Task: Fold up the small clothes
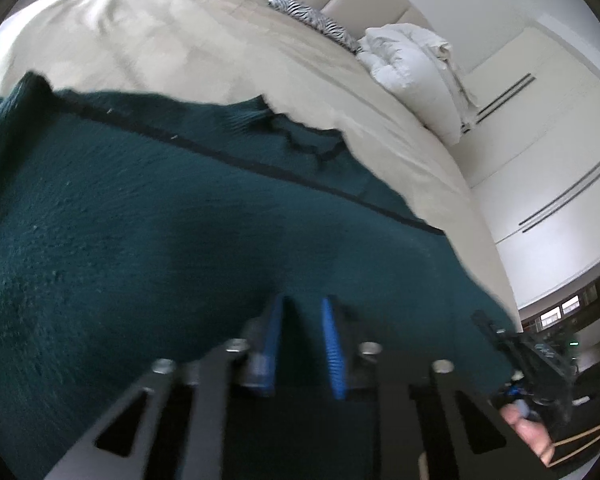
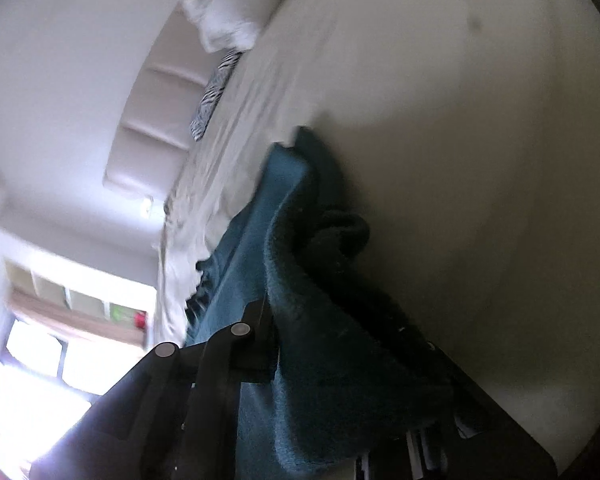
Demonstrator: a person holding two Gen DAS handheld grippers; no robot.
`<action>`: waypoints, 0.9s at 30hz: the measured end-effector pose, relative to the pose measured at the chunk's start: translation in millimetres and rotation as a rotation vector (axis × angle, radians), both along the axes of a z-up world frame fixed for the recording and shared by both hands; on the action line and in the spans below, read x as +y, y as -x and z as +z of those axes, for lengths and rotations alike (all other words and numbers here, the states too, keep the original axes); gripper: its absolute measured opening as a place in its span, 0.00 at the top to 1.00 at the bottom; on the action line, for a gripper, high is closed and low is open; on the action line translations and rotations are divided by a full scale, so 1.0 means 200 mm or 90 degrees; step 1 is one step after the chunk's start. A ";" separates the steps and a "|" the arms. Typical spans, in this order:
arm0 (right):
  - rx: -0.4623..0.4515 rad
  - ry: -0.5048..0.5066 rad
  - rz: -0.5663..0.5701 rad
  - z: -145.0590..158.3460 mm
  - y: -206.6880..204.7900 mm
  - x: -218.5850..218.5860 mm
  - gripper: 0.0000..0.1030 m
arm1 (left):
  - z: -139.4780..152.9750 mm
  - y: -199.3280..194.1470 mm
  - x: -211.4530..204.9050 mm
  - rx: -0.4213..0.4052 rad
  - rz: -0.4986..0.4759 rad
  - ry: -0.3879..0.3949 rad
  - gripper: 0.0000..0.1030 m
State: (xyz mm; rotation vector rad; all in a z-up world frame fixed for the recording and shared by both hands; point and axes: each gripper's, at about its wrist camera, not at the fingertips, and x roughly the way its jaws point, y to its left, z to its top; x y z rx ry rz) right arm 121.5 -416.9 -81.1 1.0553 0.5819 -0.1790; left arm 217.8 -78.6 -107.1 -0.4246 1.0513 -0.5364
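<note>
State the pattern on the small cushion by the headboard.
Black and white zebra stripes on the cushion; clearest in the left wrist view.

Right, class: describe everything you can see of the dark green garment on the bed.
The dark green garment looks like thick, fuzzy knit with a darker seam line across it. It lies spread on the beige bedspread, one edge rumpled. The left gripper is over it, blue pads apart. In the right wrist view a bunched fold drapes over the right gripper, hiding its fingers.

Left gripper (image 1: 302,320) black, blue ribbed pads (image 1: 334,354), silver screws (four visible)
</note>
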 end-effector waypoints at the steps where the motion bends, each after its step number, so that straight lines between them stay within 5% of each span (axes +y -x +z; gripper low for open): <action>1: -0.002 0.027 0.017 0.05 -0.02 0.04 0.89 | -0.02 -0.02 0.01 0.011 0.002 0.005 0.92; 4: -0.020 0.185 0.122 0.27 -0.10 0.32 0.89 | -0.06 -0.06 0.05 0.031 -0.001 0.038 0.92; 6: -0.027 0.368 0.279 0.39 -0.17 0.68 0.89 | -0.05 -0.05 0.06 0.024 -0.003 0.046 0.92; 9: -0.007 0.609 0.476 0.34 -0.18 1.17 0.90 | -0.07 -0.03 0.20 0.057 0.037 0.152 0.94; 13: 0.024 0.619 0.477 0.24 -0.21 1.27 0.90 | -0.07 0.01 0.42 0.088 0.106 0.256 0.72; 18: 0.029 0.625 0.458 0.21 -0.19 1.29 0.90 | -0.02 0.03 0.53 0.100 0.125 0.369 0.20; 21: 0.026 0.675 0.465 0.21 -0.13 1.36 0.89 | 0.02 -0.01 0.44 0.115 0.093 0.322 0.11; 27: 0.000 0.838 0.497 0.20 -0.05 1.49 0.89 | 0.01 -0.13 0.34 0.174 0.035 0.283 0.13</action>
